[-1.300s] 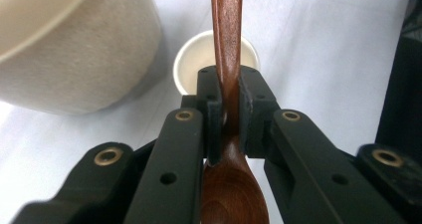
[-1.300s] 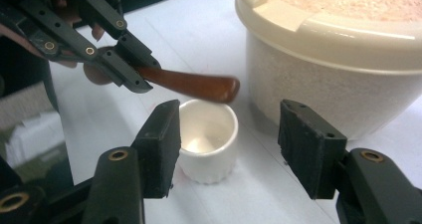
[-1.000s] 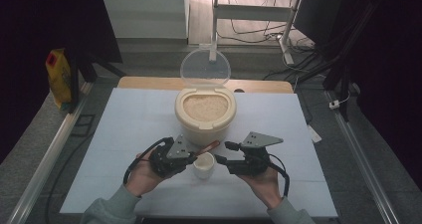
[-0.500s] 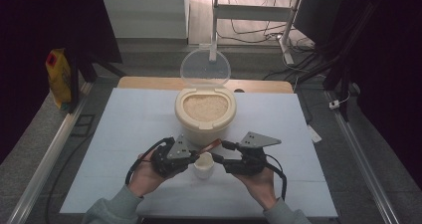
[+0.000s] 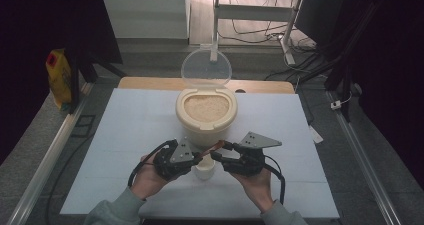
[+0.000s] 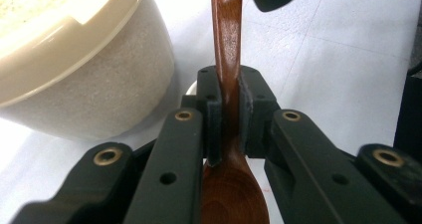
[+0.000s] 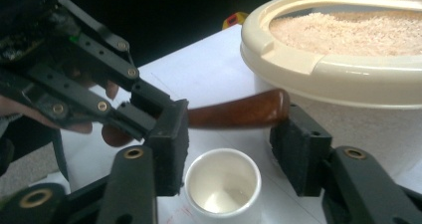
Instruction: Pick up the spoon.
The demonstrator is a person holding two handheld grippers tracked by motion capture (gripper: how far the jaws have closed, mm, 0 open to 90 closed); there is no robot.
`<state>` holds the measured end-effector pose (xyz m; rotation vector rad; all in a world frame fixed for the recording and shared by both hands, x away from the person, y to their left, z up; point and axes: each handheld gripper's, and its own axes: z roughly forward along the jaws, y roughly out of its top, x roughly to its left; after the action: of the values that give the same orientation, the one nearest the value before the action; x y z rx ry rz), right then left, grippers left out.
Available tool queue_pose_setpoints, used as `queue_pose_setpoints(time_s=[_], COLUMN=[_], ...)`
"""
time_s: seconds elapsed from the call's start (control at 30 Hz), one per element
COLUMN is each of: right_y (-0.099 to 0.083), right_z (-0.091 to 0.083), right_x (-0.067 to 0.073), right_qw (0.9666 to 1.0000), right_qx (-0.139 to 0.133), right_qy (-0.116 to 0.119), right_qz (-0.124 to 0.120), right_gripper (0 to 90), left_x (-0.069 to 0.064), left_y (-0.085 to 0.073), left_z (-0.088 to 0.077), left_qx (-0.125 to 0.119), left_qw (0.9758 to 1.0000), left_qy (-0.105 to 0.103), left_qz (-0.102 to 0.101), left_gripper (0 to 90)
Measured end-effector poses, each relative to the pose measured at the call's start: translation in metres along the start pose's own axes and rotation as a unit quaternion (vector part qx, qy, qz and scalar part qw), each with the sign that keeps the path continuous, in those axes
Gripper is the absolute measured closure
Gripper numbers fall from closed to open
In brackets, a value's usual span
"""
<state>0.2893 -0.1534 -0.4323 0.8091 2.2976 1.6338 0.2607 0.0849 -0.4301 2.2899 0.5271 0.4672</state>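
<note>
A white worktop [image 5: 125, 135] lies under even light, its far edge showing a strip of wood. Grey floor [image 5: 45, 150] surrounds it, with metal rails [image 5: 45, 160] along both sides. Beyond, a pale desk frame [image 5: 290, 30] stands over loose cables [image 5: 250, 32]; a yellow bag [image 5: 59, 77] stands left.

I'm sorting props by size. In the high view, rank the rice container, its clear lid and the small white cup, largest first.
1. Rice container, cream tub filled with grains.
2. Clear lid, standing open behind it; it looks nearly as wide, but it is tilted and farther off, so this gap is unsure.
3. Small white cup, plainly smallest.
</note>
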Motion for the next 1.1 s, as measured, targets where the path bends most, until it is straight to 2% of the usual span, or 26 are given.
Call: queue_pose_setpoints(time_s=[0.1,0.23,0.3,0.43,0.57,0.7,0.9,1.0,1.03,1.1], right_y=[0.0002,0.0017,0.0018,0.0023,0.0036,0.0046,0.0050,0.0051,0.0051,0.0052], right_z=[-0.0004,-0.0014,-0.0012,-0.0003,-0.0020,-0.0026,-0.0016,-0.0018,-0.0018,-0.0022], right_x=[-0.0002,-0.0017,-0.0015,-0.0008,-0.0011,-0.0013,0.0009,0.0017,0.0020,0.0020], right_qw=[0.9999,0.9992,0.9990,0.9984,0.9966,0.9928,0.9920,0.9921,0.9921,0.9922], right_qx=[-0.010,-0.029,-0.031,-0.039,-0.052,-0.068,-0.079,-0.080,-0.082,-0.083], right_qy=[-0.003,0.007,0.007,0.013,0.041,0.078,0.084,0.084,0.083,0.081], right_qz=[0.005,0.028,0.030,0.039,0.049,0.060,0.051,0.048,0.046,0.045], right_gripper=[58.1,59.9,60.2,66.9,76.2,82.3,83.4,83.4,83.4,83.4], left_x=[-0.0003,-0.0011,-0.0021,-0.0030,-0.0027,-0.0013,-0.0010,0.0006,0.0014,0.0039], left_y=[0.0001,0.0004,0.0005,0.0004,0.0003,0.0001,-0.0005,-0.0015,-0.0020,-0.0047], left_z=[-0.0009,-0.0010,-0.0005,-0.0002,-0.0007,-0.0032,-0.0032,-0.0035,-0.0039,-0.0055], left_qx=[-0.004,-0.004,-0.003,0.001,0.002,-0.003,-0.004,-0.008,-0.009,-0.017], left_qw=[1.0000,1.0000,0.9999,0.9998,0.9998,0.9999,0.9999,0.9999,0.9999,0.9997], left_qy=[0.003,0.004,0.006,0.014,0.013,0.014,0.011,0.007,0.007,0.002], left_qz=[0.001,0.005,0.008,0.012,0.013,0.010,0.009,0.000,-0.005,-0.019], left_gripper=[80.5,80.6,80.6,80.6,80.4,79.8,79.6,78.3,77.0,68.0])
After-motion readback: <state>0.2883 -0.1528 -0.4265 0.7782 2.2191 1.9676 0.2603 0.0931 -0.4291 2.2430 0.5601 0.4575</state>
